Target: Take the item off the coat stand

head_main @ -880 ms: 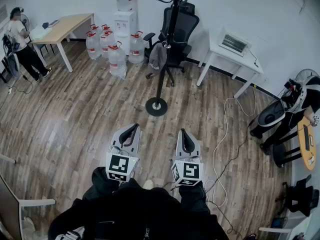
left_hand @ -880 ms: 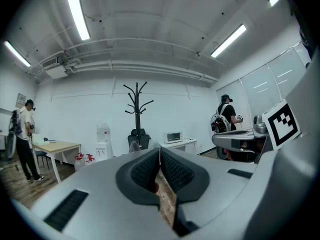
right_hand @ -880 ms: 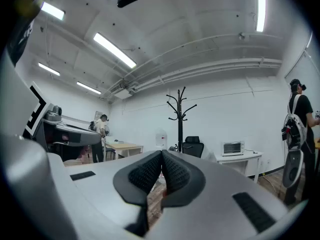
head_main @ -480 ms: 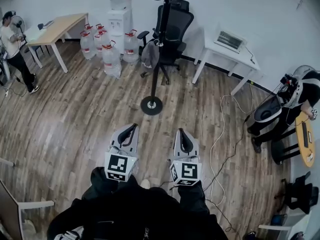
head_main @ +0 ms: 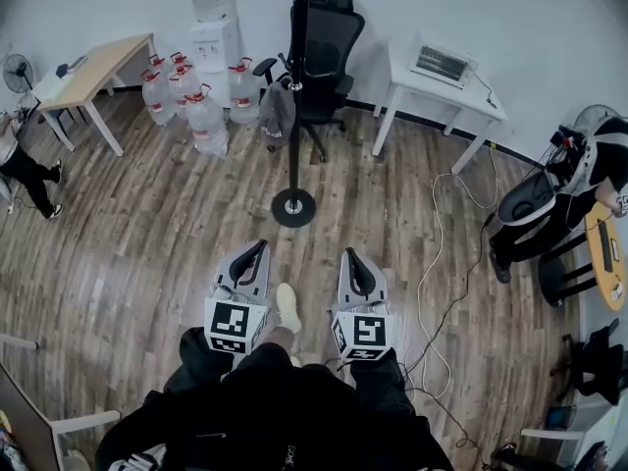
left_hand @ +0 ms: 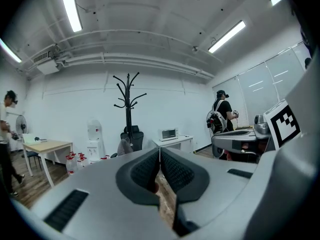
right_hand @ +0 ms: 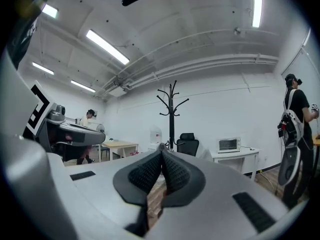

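A black coat stand (head_main: 294,86) rises from a round base (head_main: 293,207) on the wood floor, a few steps ahead of me. A grey item (head_main: 277,112), perhaps a cap, hangs on its left side at mid height. The stand (left_hand: 128,109) also shows in the left gripper view, with the grey item (left_hand: 123,146) low beside it, and the stand (right_hand: 171,115) in the right gripper view. My left gripper (head_main: 259,251) and right gripper (head_main: 351,257) are held side by side low in front of me, both shut and empty, well short of the stand.
A black office chair (head_main: 324,52) stands behind the stand. Several water bottles (head_main: 186,86) and a dispenser (head_main: 216,23) are at the back left, by a wooden table (head_main: 88,72). A white table (head_main: 442,81) with an oven is back right. Cables (head_main: 442,253) trail on the right floor; people stand at both sides.
The view has advanced toward the stand; its base sits nearer to me. A shoe now shows between the grippers. Both grippers stay shut in the same pose.
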Demonstrator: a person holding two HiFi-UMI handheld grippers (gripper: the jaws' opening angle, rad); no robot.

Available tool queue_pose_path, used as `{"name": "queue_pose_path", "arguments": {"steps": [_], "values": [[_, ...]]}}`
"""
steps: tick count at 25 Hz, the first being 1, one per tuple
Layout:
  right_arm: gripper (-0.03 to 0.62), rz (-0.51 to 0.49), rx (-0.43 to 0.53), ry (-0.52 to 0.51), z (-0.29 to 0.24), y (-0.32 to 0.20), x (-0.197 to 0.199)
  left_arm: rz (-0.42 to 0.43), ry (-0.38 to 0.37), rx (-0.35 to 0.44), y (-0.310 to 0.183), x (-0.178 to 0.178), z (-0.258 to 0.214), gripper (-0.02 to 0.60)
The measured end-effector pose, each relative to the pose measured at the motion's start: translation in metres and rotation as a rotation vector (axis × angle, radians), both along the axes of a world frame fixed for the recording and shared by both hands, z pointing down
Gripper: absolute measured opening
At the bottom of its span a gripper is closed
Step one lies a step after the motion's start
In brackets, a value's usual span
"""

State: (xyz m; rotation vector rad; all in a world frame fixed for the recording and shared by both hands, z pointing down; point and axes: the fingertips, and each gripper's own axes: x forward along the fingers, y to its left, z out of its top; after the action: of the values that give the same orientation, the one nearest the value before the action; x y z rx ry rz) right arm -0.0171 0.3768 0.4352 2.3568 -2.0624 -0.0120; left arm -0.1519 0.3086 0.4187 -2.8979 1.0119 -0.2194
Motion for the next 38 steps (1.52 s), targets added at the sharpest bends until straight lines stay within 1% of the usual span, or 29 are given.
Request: {"name": "queue_pose_path", "arguments": {"steps": [6,13,18,23,30,34,38], "values": [[0.015,0.003,-0.008,0.005,0.009,-0.064,0.033,0.013,0.001,-0.002,-0.066,0.038,0.009,0.025],[0.015,0.015,-0.021,0.007,-0.002,-0.156,0.083,0.031,-0.001,-0.026,-0.158,0.091,0.003,0.025],[0.015,0.016,-0.031,0.002,-0.004,-0.223,0.115,0.025,-0.006,-0.038,-0.228,0.121,0.002,0.026],[0.015,0.011,-0.039,-0.005,-0.008,-0.283,0.141,0.024,-0.014,-0.053,-0.286,0.148,0.0,0.026],[0.015,-0.009,-0.053,-0.007,-0.003,-0.349,0.161,0.007,-0.022,-0.063,-0.349,0.166,0.007,0.025],[0.015,-0.026,-0.056,-0.007,-0.003,-0.383,0.165,-0.015,-0.018,-0.064,-0.382,0.169,0.008,0.026],[0.015,-0.047,-0.057,-0.003,0.0,-0.409,0.164,-0.032,-0.021,-0.064,-0.404,0.168,0.012,0.026]]}}
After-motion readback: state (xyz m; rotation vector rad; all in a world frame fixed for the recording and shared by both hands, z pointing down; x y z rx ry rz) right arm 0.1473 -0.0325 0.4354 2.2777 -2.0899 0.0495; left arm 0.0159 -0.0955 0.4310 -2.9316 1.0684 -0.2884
